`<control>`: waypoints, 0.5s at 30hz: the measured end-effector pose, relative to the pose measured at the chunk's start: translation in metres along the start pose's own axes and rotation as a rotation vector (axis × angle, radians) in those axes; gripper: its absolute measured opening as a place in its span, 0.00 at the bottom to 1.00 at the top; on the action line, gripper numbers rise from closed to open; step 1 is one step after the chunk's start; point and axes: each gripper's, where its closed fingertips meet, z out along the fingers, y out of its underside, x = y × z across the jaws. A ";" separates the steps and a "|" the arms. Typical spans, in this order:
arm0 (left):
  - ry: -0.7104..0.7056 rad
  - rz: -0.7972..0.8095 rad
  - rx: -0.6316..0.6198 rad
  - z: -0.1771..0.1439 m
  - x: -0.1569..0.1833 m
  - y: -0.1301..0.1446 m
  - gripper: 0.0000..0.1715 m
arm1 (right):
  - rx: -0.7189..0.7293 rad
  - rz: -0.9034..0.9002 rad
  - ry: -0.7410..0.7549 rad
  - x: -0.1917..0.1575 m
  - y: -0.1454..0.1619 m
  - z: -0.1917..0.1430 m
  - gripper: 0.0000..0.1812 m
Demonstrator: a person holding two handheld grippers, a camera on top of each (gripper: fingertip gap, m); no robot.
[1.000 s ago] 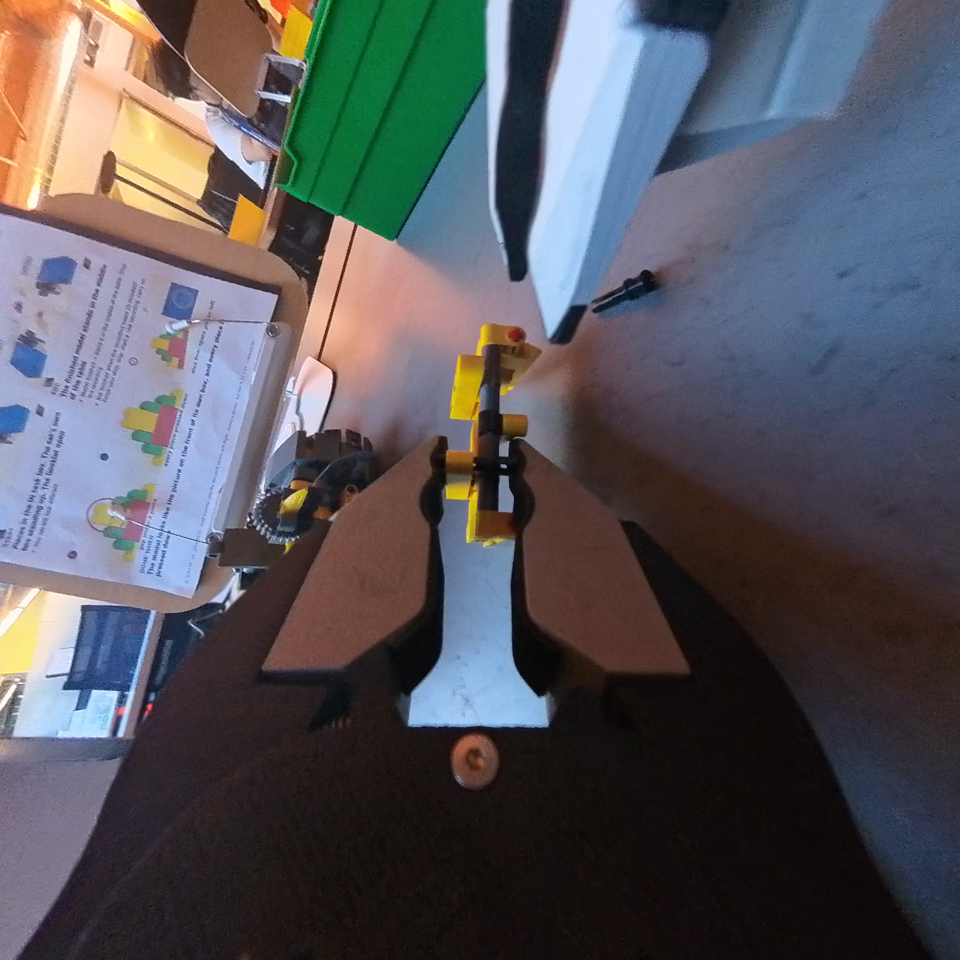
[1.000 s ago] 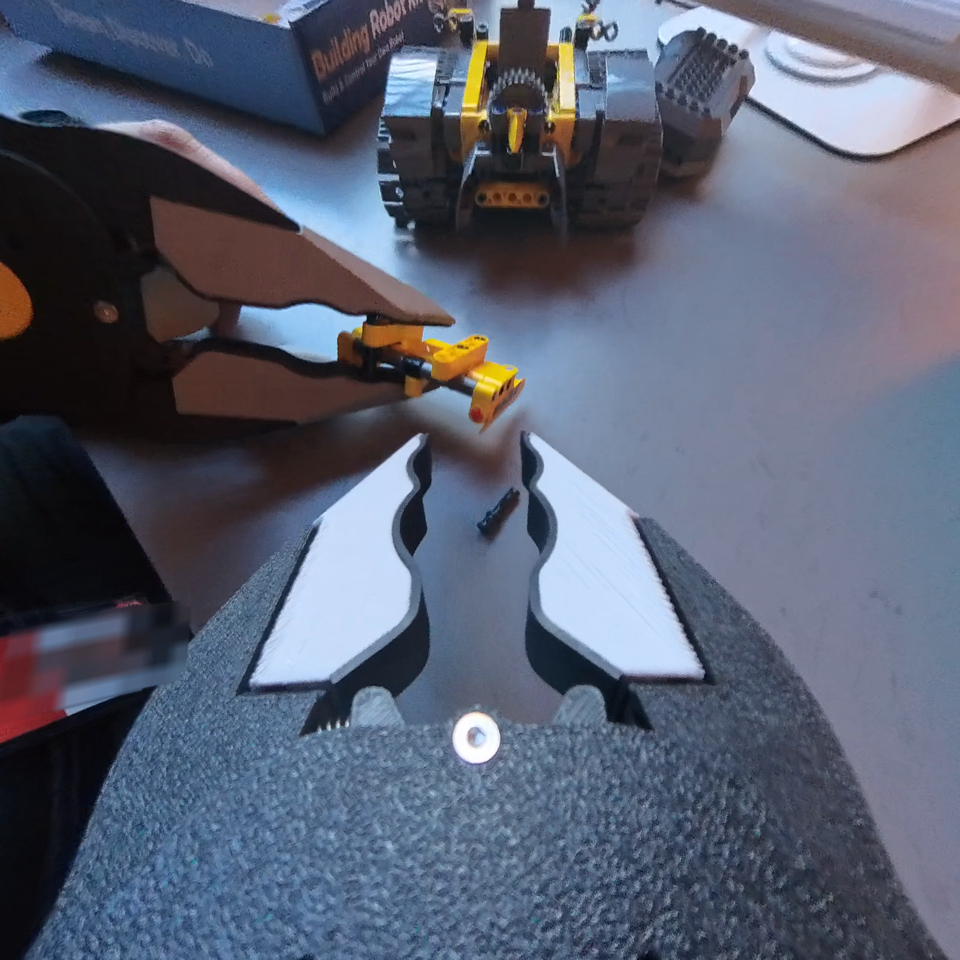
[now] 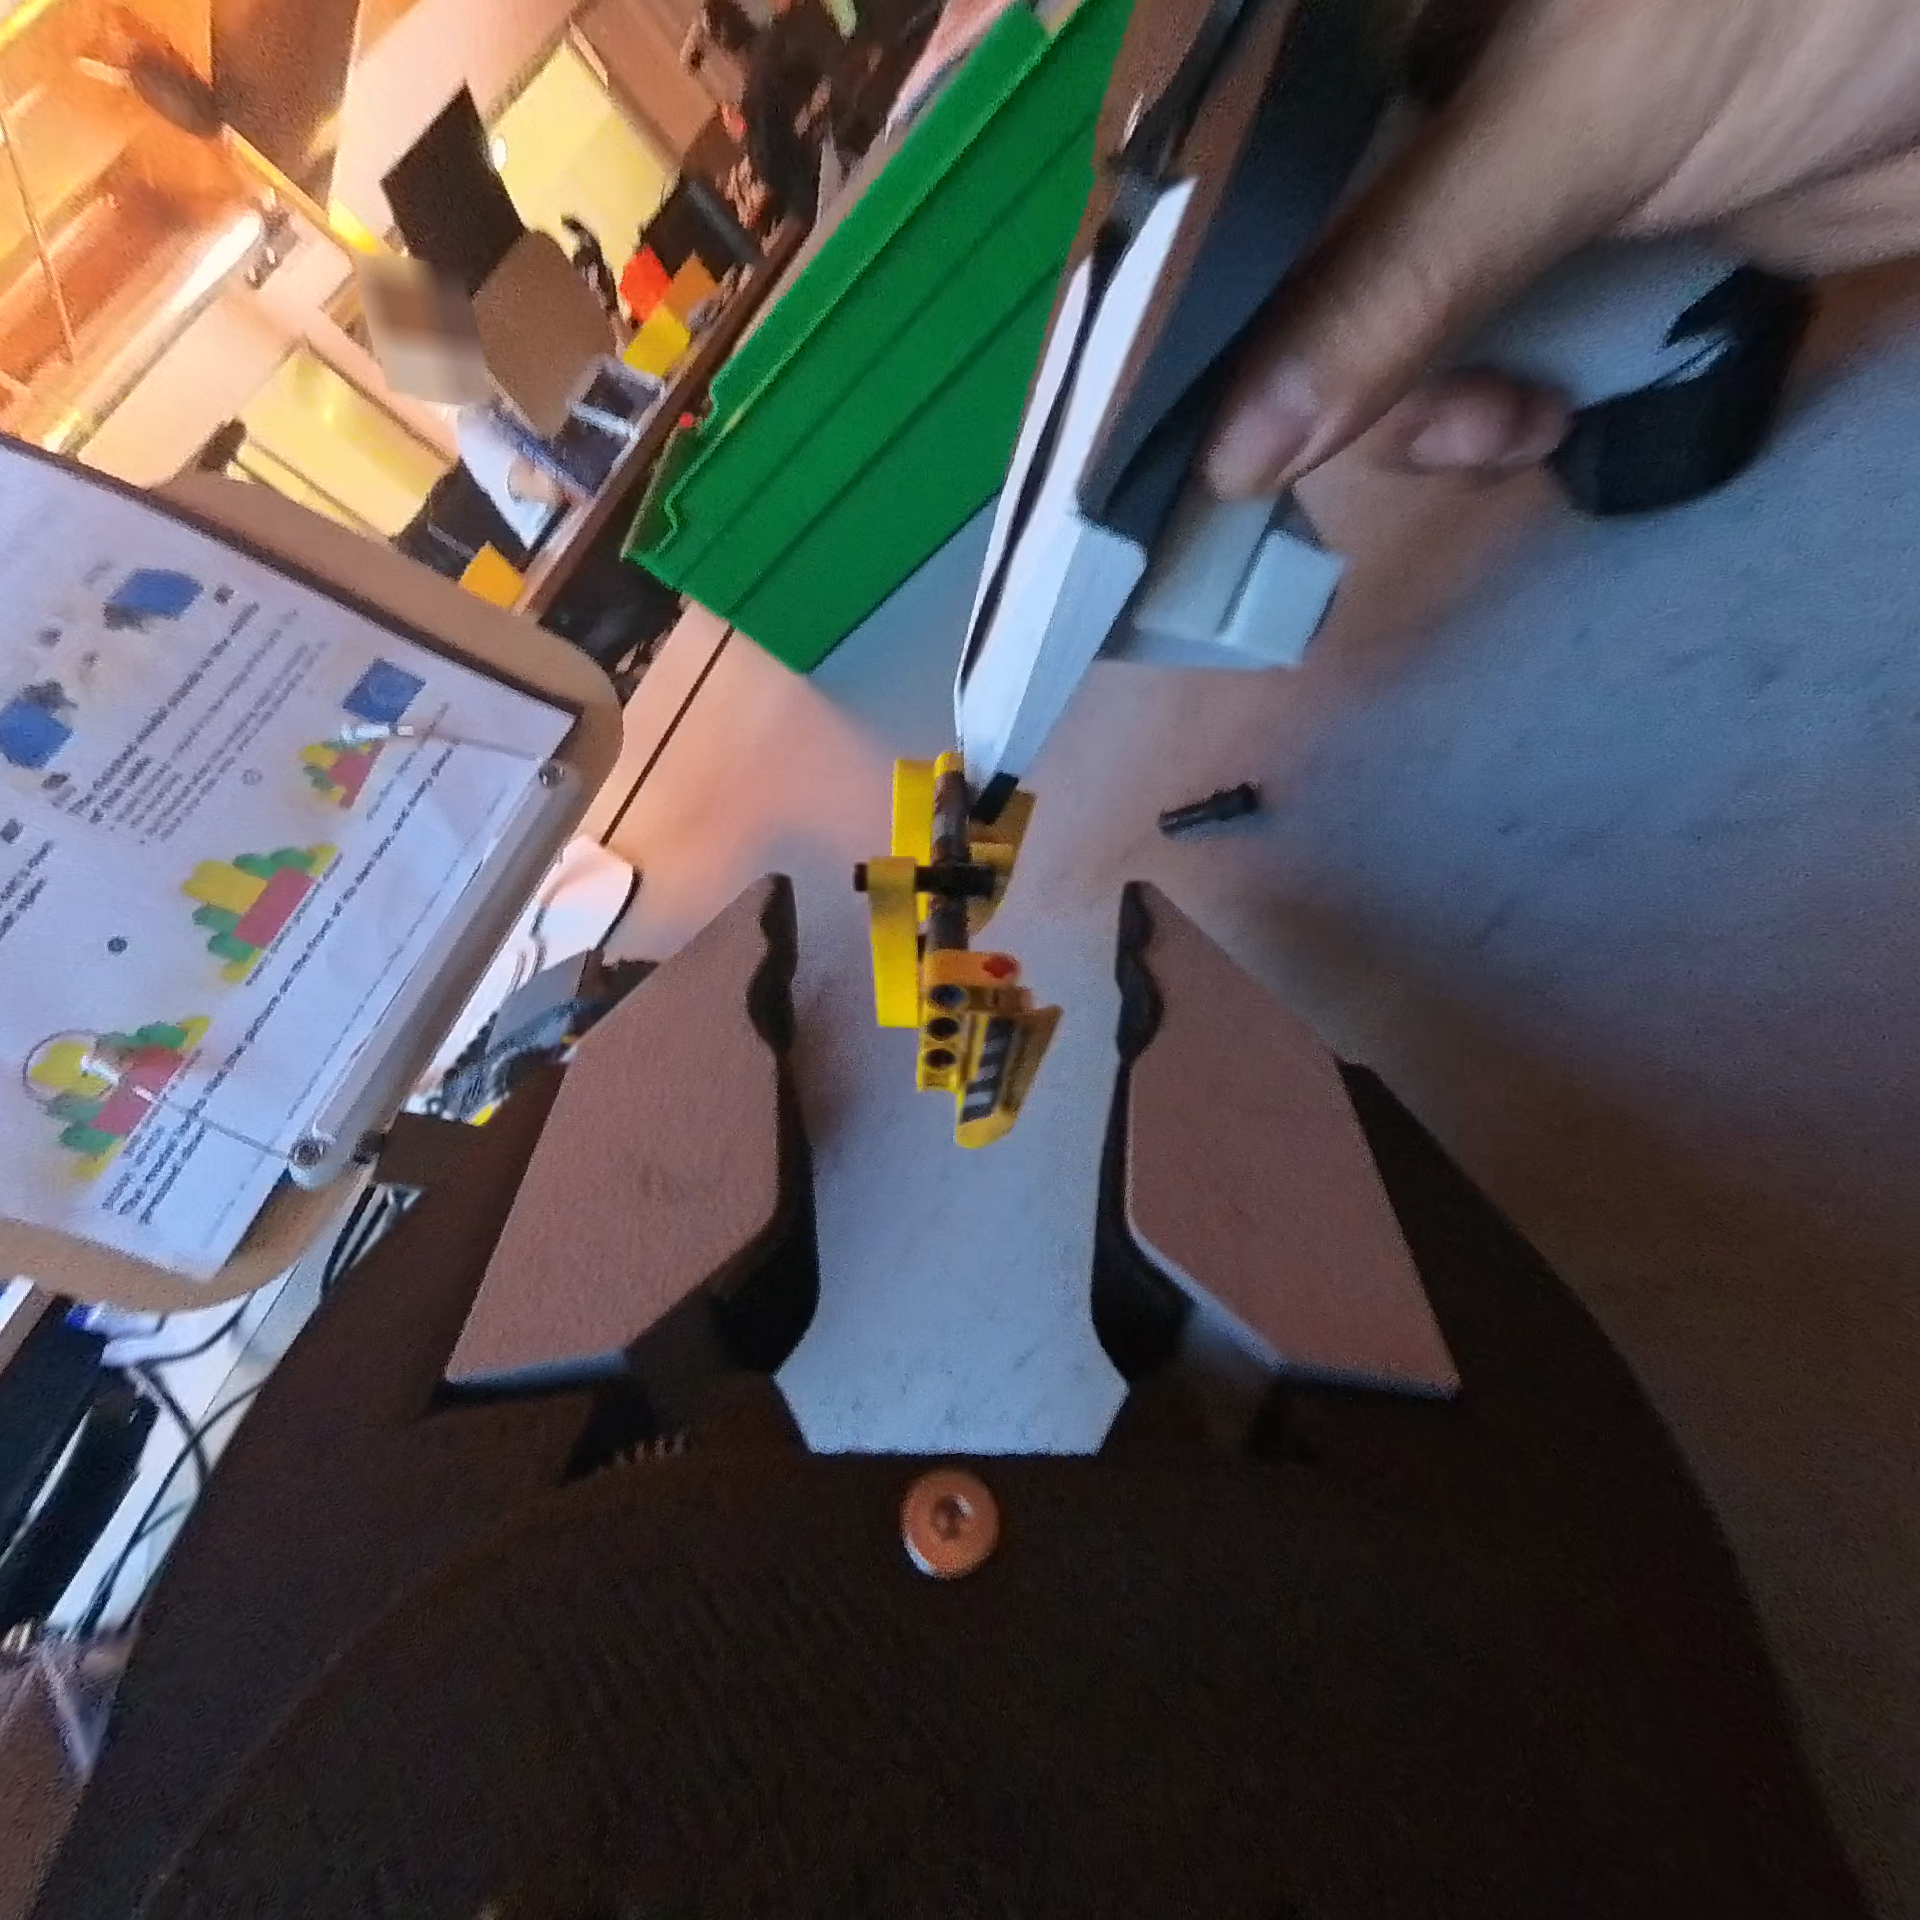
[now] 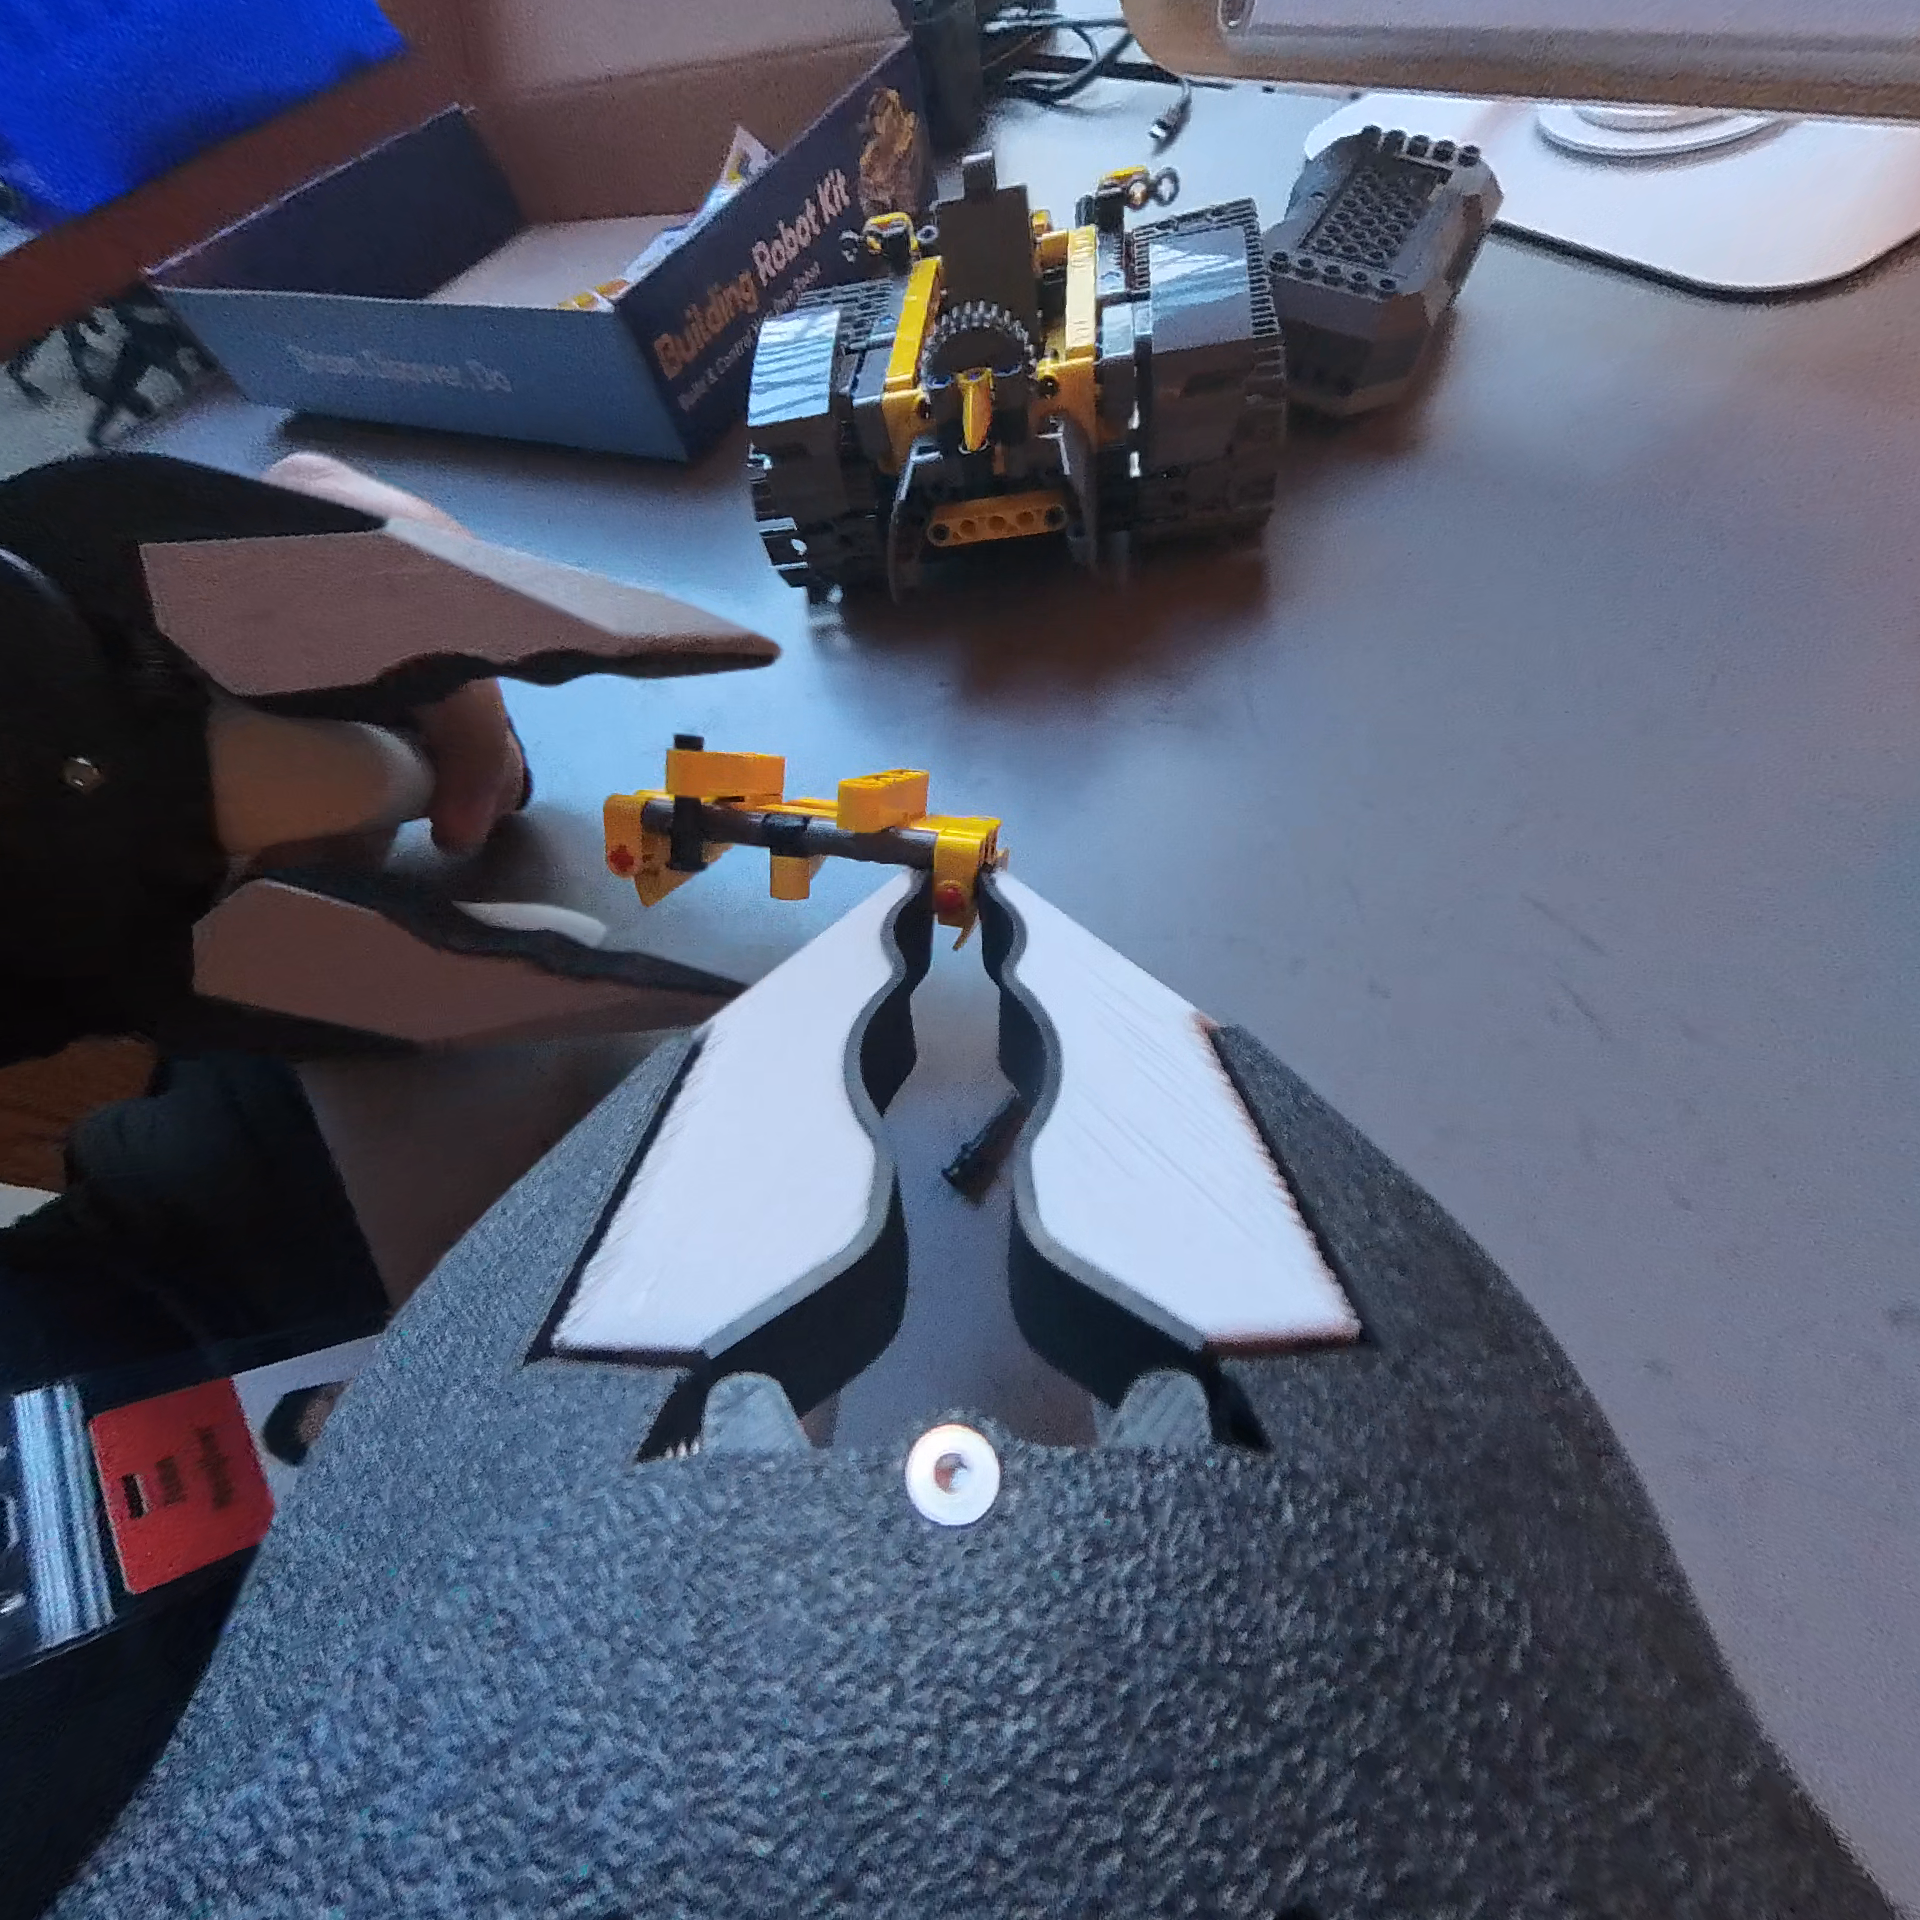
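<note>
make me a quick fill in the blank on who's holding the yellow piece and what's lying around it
1. The yellow axle assembly is pinched at one end by the ____ gripper.
2. The left gripper stands ____, touching nothing.
3. The small black pin lies on the ____.
4. The box beside the tracked vehicle is ____ in colour.

Missing words: right; open; table; blue

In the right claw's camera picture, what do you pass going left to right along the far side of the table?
Open blue cardboard box → grey-and-yellow tracked brick vehicle → loose dark grey brick block → pale flat stand base.
</note>
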 end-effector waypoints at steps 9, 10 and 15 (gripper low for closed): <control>-0.019 0.011 -0.027 0.001 -0.004 0.008 0.29 | 0.082 0.091 -0.082 0.000 -0.008 -0.018 0.03; -0.016 0.011 -0.025 0.001 -0.004 0.007 0.29 | 0.078 0.084 -0.091 -0.003 -0.007 -0.018 0.03; 0.012 0.032 0.003 -0.002 0.001 0.003 0.19 | 0.053 0.031 -0.092 -0.009 -0.004 -0.014 0.03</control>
